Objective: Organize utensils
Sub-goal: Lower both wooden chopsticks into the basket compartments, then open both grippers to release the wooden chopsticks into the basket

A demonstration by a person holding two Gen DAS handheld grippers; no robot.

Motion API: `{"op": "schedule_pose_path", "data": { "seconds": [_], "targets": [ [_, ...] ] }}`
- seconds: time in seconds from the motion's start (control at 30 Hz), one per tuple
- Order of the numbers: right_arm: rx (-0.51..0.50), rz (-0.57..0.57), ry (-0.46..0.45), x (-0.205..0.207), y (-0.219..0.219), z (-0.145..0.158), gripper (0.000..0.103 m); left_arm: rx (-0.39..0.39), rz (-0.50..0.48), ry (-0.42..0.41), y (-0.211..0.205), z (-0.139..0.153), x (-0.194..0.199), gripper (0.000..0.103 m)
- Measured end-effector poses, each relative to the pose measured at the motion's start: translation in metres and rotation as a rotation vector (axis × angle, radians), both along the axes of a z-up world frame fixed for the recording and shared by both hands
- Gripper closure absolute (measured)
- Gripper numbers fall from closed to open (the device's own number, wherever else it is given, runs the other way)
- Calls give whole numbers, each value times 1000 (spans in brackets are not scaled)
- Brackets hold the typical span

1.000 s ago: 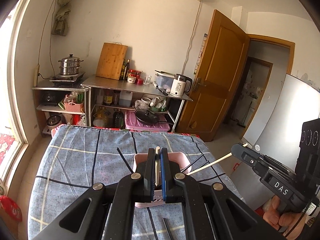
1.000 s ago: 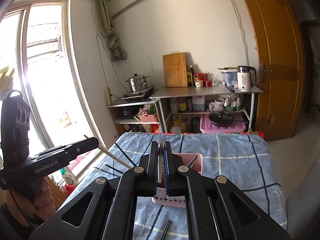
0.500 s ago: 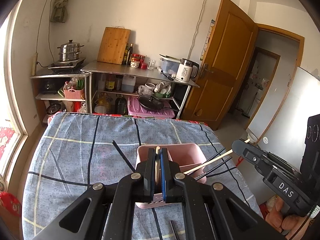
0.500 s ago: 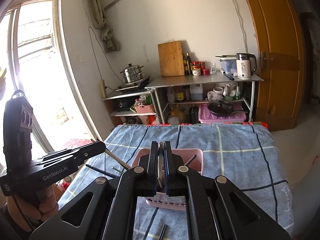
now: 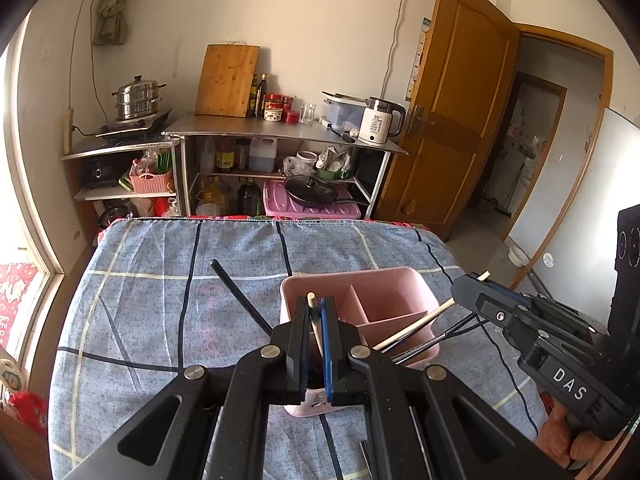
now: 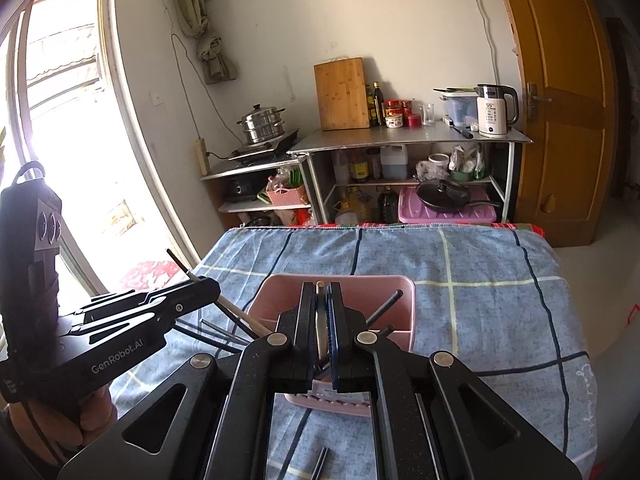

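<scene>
A pink divided utensil holder (image 5: 384,292) stands on the blue checked cloth, also in the right wrist view (image 6: 280,288). My left gripper (image 5: 316,312) is shut on a light wooden chopstick (image 5: 314,320) just above the holder's near compartment. My right gripper (image 6: 320,300) is shut on another wooden chopstick (image 6: 320,332) over the holder. It shows from the side in the left wrist view (image 5: 468,292), its chopstick (image 5: 416,326) slanting into the holder. Dark chopsticks (image 6: 386,304) lean inside it.
A black chopstick (image 5: 240,296) sticks up left of the holder. More dark chopsticks (image 6: 320,460) lie on the cloth near me. Steel shelves (image 5: 280,132) with a kettle, cutting board and pots stand behind the table. A wooden door (image 5: 456,100) is at the right.
Both grippers have moved down and closer to the pink holder with their chopsticks. The right gripper's chopstick tip now reaches into the holder.
</scene>
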State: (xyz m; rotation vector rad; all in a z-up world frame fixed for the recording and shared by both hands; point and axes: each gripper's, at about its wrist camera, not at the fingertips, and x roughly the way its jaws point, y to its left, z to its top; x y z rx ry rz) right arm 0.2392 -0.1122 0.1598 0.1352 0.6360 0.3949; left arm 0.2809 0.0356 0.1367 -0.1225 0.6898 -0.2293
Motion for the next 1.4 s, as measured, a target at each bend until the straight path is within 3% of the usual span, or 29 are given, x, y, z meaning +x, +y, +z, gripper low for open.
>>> {"op": "schedule_pose_path", "data": {
  "seconds": [0.2, 0.27, 0.47, 1.0, 1.4],
  "targets": [
    [-12, 12, 17, 0, -1, -1, 94, 20, 4, -3, 0, 2, -1, 96],
    [-13, 9, 14, -2, -2, 0, 91, 22, 6, -5, -1, 2, -3, 88],
    [-19, 6, 0, -5, -4, 4, 89, 20, 9, -29, 2, 9, -11, 79],
    [-4, 8, -45, -48, -17, 11, 89, 23, 14, -94, 13, 20, -68, 78],
    [-11, -7, -28, -113, -34, -10, 89, 15, -6, -99, 10, -10, -145, 78]
  ]
}}
